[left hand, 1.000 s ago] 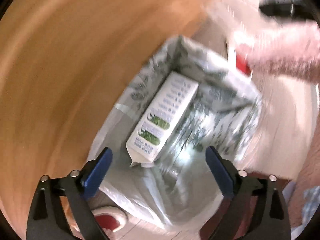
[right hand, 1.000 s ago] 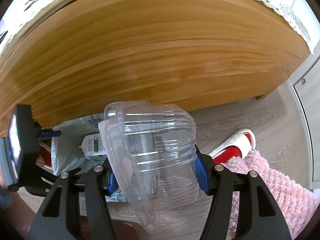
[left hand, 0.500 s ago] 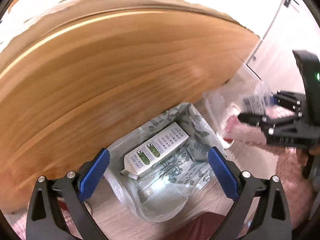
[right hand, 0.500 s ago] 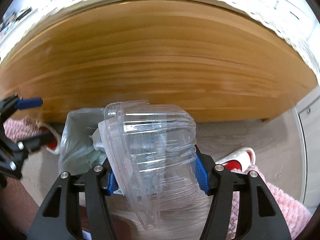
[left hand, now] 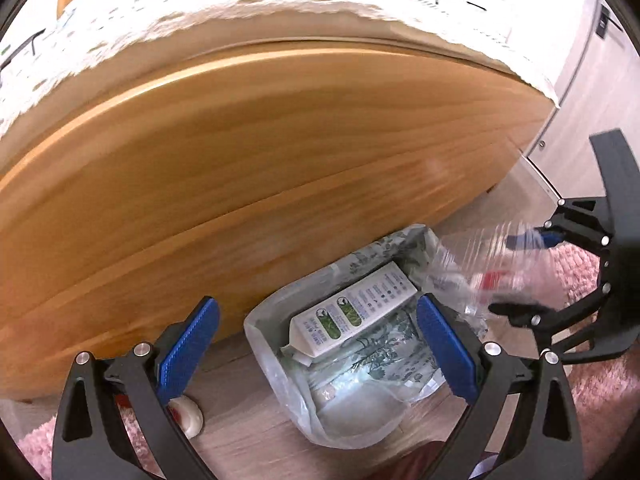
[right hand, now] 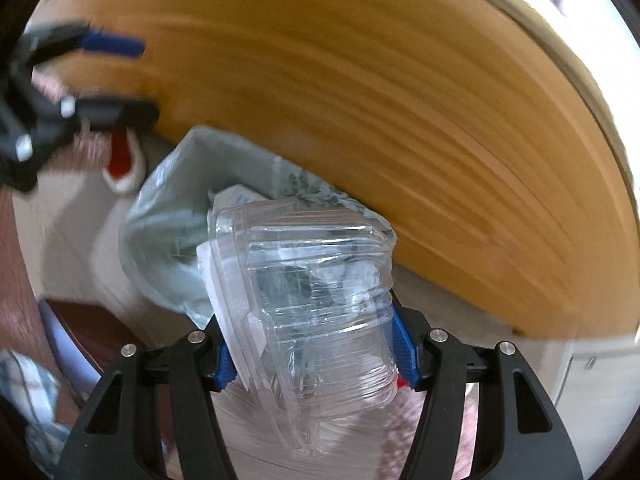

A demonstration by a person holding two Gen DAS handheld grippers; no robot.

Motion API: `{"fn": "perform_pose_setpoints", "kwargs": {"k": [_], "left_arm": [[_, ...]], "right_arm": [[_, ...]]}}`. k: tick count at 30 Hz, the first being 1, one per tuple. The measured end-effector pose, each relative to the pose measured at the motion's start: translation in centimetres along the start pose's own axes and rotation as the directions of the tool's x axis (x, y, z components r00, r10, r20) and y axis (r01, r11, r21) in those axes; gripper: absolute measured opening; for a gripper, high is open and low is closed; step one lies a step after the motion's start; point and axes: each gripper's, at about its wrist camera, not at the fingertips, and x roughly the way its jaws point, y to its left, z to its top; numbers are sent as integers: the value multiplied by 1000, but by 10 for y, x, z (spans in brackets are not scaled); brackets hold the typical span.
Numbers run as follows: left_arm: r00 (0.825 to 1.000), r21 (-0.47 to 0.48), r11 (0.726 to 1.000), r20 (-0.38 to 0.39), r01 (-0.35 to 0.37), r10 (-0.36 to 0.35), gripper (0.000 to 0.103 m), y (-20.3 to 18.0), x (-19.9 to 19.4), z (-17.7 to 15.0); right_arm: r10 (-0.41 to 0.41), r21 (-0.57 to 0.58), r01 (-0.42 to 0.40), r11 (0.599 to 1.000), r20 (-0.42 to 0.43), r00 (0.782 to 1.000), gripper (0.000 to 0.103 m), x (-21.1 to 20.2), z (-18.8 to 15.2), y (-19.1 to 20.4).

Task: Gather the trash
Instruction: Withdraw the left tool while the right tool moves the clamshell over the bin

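Wood-grain panel (left hand: pixel 280 152) fills the top half of both our views, lace cloth (left hand: pixel 120 40) draped over its upper edge. Our right gripper (right hand: pixel 316 356) is clamped on a ribbed clear plastic container (right hand: pixel 304 304), frame centre, just over the crinkly bag (left hand: pixel 352 412). A boxy white carton (left hand: pixel 352 312) lies inside the bag. Our left gripper (left hand: pixel 316 352) is spread wide, holding nothing.

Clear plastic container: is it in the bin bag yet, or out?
Out. The clear plastic container is clamped between the right gripper pads, above the bag, where only the carton lies.
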Motion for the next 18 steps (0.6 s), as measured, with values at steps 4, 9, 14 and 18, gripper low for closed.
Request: {"fn": "perform_pose_setpoints", "kwargs": {"k": [4, 9, 14, 18], "left_arm": [[999, -29, 1000, -31, -10, 9, 95, 8, 6, 1], [997, -40, 997, -46, -60, 58, 95, 14, 9, 1], [986, -64, 990, -116, -124, 116, 95, 24, 18, -4], [978, -99, 984, -161, -151, 134, 95, 40, 25, -11]], "right_arm": [[19, -105, -20, 994, -15, 1000, 59, 13, 6, 9], [83, -188, -89, 978, -42, 996, 59, 33, 11, 24], [146, -270, -160, 949, -71, 987, 59, 55, 16, 48], [172, -334, -195, 922, -98, 980, 59, 73, 20, 67]]}}
